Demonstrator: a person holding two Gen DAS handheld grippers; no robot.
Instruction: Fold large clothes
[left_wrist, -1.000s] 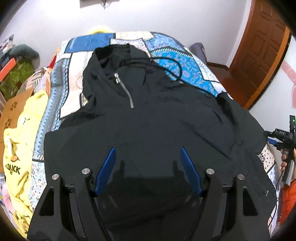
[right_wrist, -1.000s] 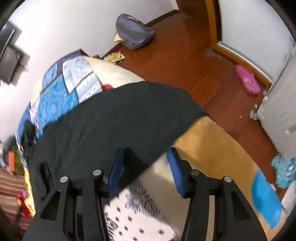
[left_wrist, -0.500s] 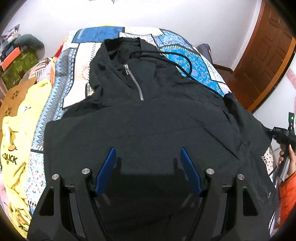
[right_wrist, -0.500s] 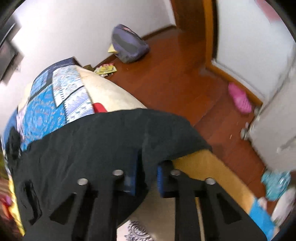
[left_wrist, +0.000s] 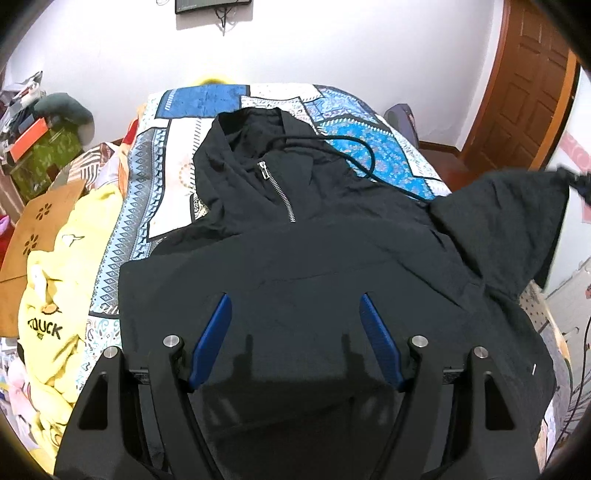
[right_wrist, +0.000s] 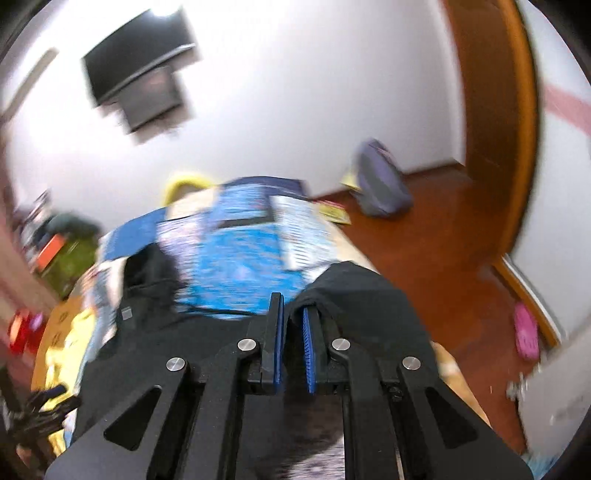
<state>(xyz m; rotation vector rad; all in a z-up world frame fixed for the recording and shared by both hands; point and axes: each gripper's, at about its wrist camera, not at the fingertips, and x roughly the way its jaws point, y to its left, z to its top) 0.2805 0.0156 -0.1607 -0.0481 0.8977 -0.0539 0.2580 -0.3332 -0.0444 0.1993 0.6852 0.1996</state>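
bed (left_wrist: 373, 155) | left view: hoodie (left_wrist: 295, 266) flat | right tool (right_wrist: 291, 314) pinches sleeve (right_wrist: 354, 291)

The only readable lettering is black block print on the crumpled yellow fabric garment (left_wrist: 48, 295) lying at the left edge of the bed in the left wrist view: it reads "DUCK", with a partly hidden character in front of it that cannot be made out. A small white tag (left_wrist: 534, 369) on the black zip hoodie (left_wrist: 314, 266) is too tiny to read. The right wrist view is motion-blurred and shows no legible text.
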